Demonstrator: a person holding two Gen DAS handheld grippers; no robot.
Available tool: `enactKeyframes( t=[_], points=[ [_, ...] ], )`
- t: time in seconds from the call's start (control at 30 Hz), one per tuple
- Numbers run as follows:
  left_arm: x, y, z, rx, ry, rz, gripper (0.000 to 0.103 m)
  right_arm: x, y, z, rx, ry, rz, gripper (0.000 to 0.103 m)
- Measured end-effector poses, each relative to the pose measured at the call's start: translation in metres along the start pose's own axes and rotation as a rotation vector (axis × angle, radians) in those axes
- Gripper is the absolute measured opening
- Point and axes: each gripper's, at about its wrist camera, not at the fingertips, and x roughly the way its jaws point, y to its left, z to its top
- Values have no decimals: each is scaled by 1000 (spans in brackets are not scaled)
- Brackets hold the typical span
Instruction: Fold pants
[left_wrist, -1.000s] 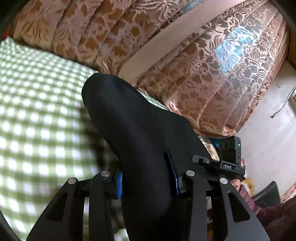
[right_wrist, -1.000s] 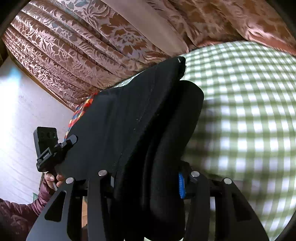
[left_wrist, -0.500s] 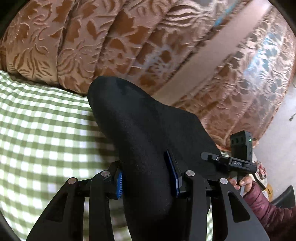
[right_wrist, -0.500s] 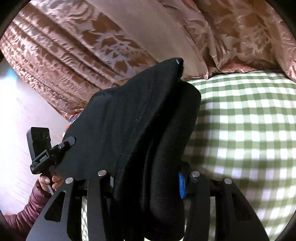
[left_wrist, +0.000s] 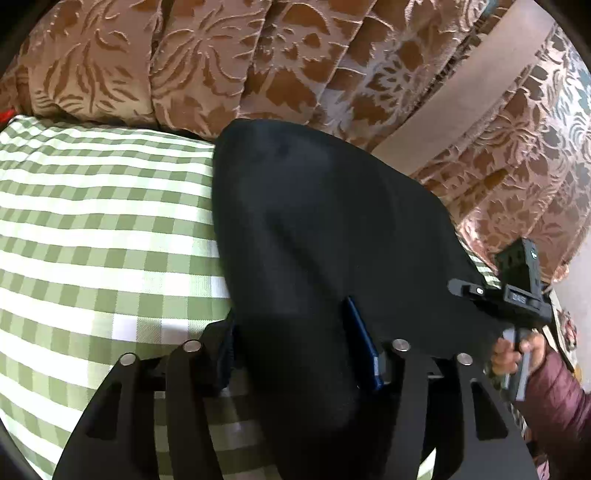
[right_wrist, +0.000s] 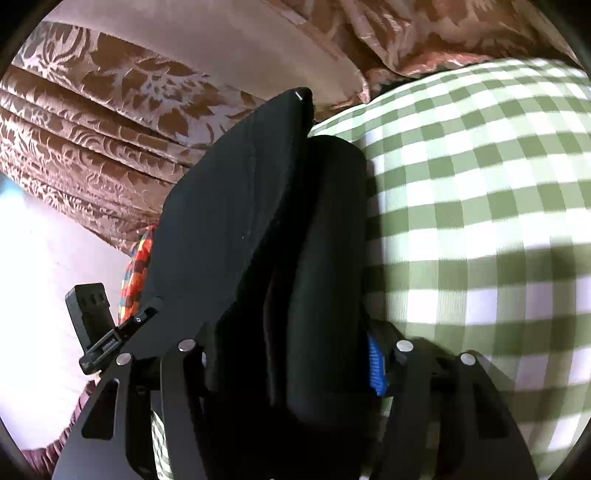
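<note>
While hanging bunched above the green checked sheet (left_wrist: 92, 221), black pants (left_wrist: 314, 221) are draping in thick matte folds, plain and unpatterned. Left gripper (left_wrist: 301, 354) is pinching one gathered bundle; right gripper (right_wrist: 291, 354) is clamping several stacked layers. Brown floral curtains (left_wrist: 221, 62) are hanging behind.

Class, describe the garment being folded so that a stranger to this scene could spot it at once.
Find the green-and-white checked bed cover below the brown floral curtain. Above it, the pants hang bunched between the left hand-held gripper and the right hand-held gripper. They are the only plain black cloth; everything around them is patterned.
</note>
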Motion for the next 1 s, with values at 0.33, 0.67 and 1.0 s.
enactKeyframes(
  t=[0.33, 0.67, 1.0],
  points=[
    [-11, -19, 1, 39, -43, 165, 74, -6, 12, 3, 4, -7, -75, 65],
    [-46, -42, -18, 62, -138, 280, 74, -42, 51, -19, -113, -87, -234, 73],
    [-65, -63, -43, 113, -169, 342, 74, -45, 61, -47, -152, -92, -343, 75]
  ],
)
